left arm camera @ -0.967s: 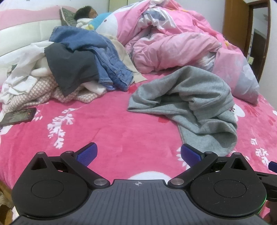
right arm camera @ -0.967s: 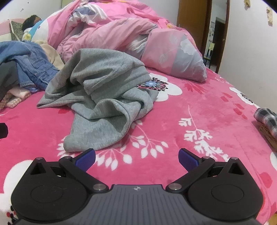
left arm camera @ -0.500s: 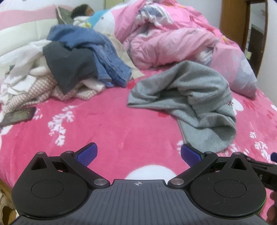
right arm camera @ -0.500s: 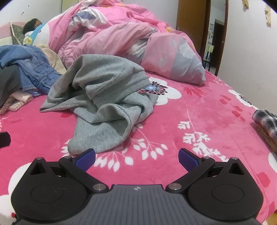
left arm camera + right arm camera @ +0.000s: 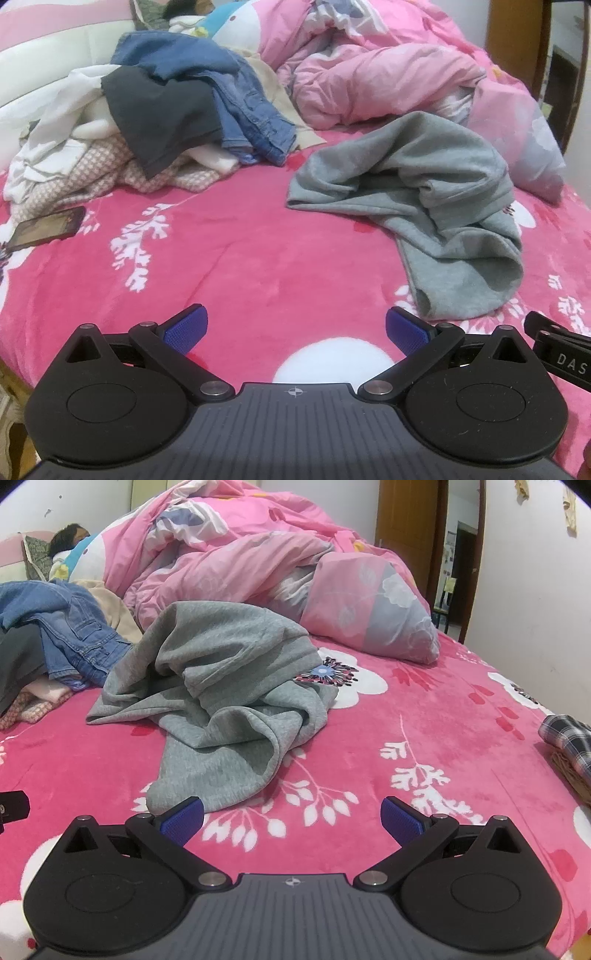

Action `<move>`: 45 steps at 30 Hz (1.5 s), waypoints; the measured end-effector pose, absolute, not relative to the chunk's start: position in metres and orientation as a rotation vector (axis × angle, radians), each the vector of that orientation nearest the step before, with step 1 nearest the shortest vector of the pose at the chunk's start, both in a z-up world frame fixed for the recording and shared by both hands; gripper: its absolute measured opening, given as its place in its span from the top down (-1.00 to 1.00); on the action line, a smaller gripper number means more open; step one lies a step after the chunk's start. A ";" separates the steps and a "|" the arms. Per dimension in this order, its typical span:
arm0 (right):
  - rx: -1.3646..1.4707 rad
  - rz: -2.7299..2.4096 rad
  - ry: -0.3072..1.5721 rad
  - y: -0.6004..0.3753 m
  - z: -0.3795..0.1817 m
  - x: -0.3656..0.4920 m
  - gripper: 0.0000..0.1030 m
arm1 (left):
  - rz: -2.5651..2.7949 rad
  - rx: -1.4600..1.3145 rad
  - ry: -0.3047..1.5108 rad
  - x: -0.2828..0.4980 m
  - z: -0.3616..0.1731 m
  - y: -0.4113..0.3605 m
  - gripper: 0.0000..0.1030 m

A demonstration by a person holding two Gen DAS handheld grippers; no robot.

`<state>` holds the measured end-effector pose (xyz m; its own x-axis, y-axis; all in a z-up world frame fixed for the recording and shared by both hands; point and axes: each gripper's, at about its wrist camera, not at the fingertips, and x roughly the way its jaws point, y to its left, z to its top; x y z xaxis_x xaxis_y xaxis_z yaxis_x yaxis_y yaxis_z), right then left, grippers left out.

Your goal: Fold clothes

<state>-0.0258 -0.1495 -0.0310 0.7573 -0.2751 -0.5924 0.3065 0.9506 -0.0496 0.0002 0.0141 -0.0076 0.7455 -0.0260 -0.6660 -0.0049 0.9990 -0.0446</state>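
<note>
A crumpled grey sweatshirt (image 5: 436, 206) (image 5: 225, 701) lies on the pink flowered blanket (image 5: 229, 258) (image 5: 424, 738). My left gripper (image 5: 295, 330) hovers open over bare blanket, short of the garment and to its left, holding nothing. My right gripper (image 5: 291, 814) is open too, and its left fingertip (image 5: 183, 818) sits just in front of the sweatshirt's near hem without gripping it. A pile of other clothes (image 5: 155, 122) with blue jeans (image 5: 251, 114) (image 5: 74, 635) and a dark grey garment (image 5: 162, 118) sits at the back left.
A bunched pink duvet (image 5: 388, 81) (image 5: 280, 572) fills the back of the bed. A person lies at the head of the bed (image 5: 68, 541). A phone (image 5: 46, 227) rests on the blanket at left. A plaid cloth on a basket (image 5: 569, 738) sits at the right edge. A wooden door (image 5: 410, 524) stands behind.
Both grippers have pulled back and lifted a little, so the sweatshirt sits slightly farther and lower in both views. The jaws stayed open and the clothes did not move.
</note>
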 end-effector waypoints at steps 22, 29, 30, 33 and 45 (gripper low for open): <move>0.050 -0.309 0.625 -0.145 -0.026 -0.025 -1.00 | 0.005 -0.018 0.649 -0.006 0.000 0.010 -1.00; 0.055 -0.304 0.627 -0.145 -0.026 -0.026 -1.00 | 0.005 -0.004 0.649 -0.007 -0.001 0.009 -1.00; 0.055 -0.305 0.627 -0.145 -0.026 -0.026 -1.00 | 0.004 -0.004 0.650 -0.007 -0.001 0.008 -1.00; 0.059 -0.306 0.627 -0.146 -0.026 -0.027 -1.00 | 0.003 -0.003 0.654 -0.007 -0.002 0.008 -1.00; 0.063 -0.305 0.628 -0.145 -0.027 -0.028 -1.00 | 0.003 0.001 0.663 -0.008 -0.005 0.009 -1.00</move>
<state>-0.0277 -0.1453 -0.0273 0.7661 -0.2617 -0.5870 0.2997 0.9534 -0.0338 -0.0082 0.0093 -0.0053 0.7880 0.0031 -0.6156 -0.0027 1.0000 0.0016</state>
